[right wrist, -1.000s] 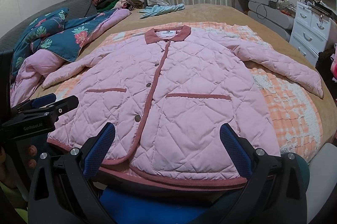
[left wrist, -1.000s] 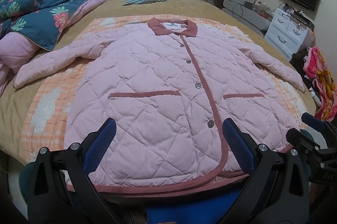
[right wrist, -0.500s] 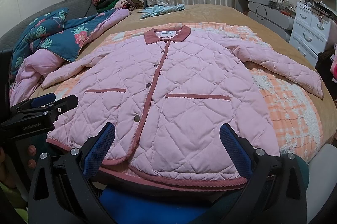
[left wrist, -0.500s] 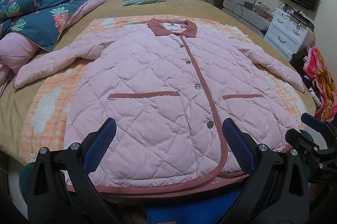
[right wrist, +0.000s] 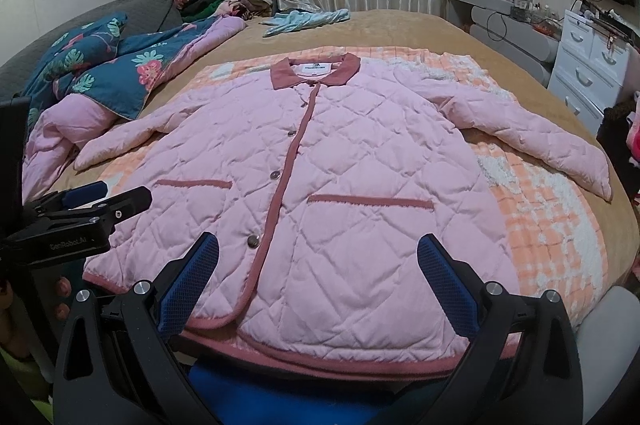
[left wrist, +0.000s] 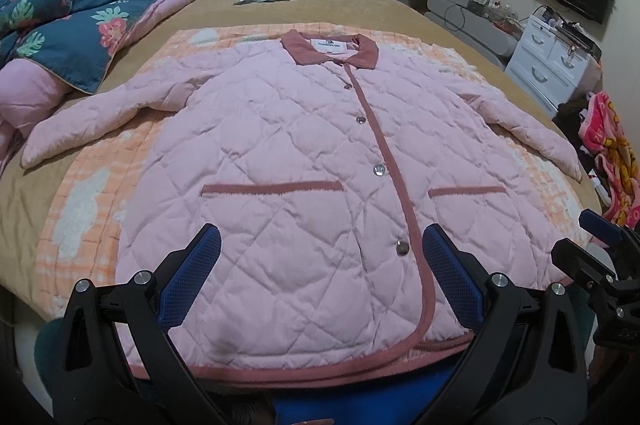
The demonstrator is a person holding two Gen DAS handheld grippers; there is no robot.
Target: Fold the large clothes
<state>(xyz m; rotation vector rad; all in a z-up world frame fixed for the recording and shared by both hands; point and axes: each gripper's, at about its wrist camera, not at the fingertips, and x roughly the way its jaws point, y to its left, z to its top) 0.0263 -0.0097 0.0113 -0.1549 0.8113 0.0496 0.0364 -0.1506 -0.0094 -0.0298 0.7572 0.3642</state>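
Both jaws stay wide and empty, left gripper (left wrist: 318, 279) and right gripper (right wrist: 318, 283) unmoved above the hem of the pink quilted jacket (left wrist: 304, 177), spread flat on the bed (left wrist: 360, 5), so folding has not begun.

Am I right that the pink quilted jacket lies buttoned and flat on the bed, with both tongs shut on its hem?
Not quite: the pink quilted jacket lies buttoned and flat, but both the left tongs and right tongs are open above the hem, gripping nothing, as each wrist view shows.
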